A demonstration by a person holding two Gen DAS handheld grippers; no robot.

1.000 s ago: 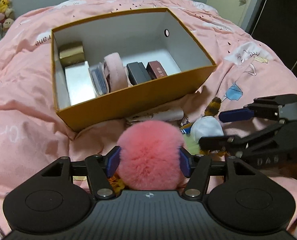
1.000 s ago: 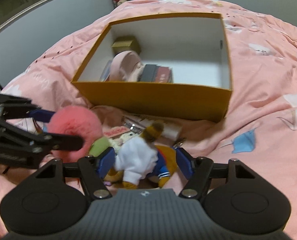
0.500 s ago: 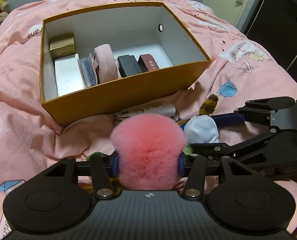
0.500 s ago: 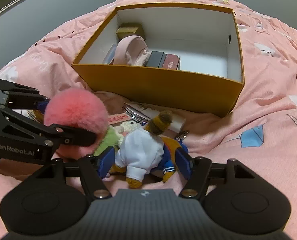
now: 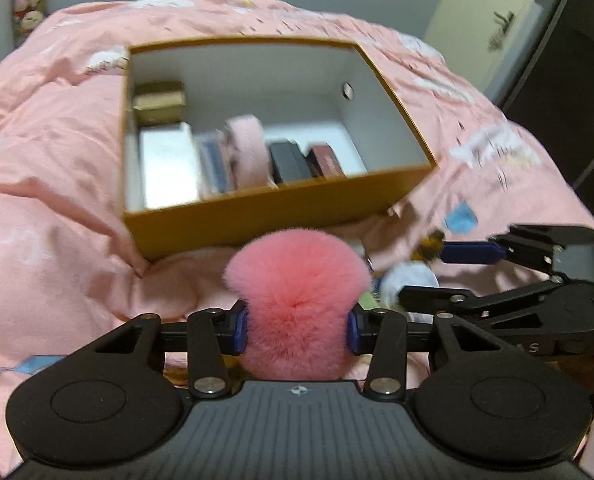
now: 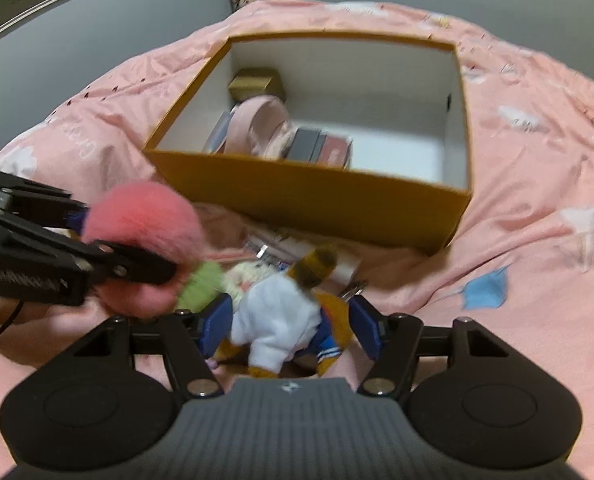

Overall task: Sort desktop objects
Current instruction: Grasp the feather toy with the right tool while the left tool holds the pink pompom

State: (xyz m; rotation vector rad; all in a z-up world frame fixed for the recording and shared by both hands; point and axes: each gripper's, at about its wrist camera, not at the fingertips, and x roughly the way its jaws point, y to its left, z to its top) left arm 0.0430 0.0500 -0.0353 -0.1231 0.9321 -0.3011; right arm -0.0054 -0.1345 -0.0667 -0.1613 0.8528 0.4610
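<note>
My left gripper [image 5: 296, 328] is shut on a fluffy pink pompom [image 5: 297, 280], held above the bedding in front of the yellow box [image 5: 281, 210]. The pompom also shows in the right wrist view [image 6: 141, 220]. My right gripper [image 6: 291, 326] is shut on a plush doll in a white hoodie [image 6: 281, 312], lifted just above a small pile of things. The yellow box [image 6: 305, 196] is open and holds a gold box [image 5: 159, 100], a white box [image 5: 169, 168], a pink band [image 5: 249, 148] and dark cases [image 5: 287, 162].
A green and white plush [image 6: 205, 284] and a flat packet [image 6: 297, 248] lie on the pink bedspread [image 5: 49, 168] before the box. The right half of the box floor [image 6: 397, 152] is bare. A door [image 5: 493, 20] stands at the far right.
Both grippers have risen and moved toward the box with their loads. The pompom is squeezed narrower between the left fingers. The doll has lifted off the pile.
</note>
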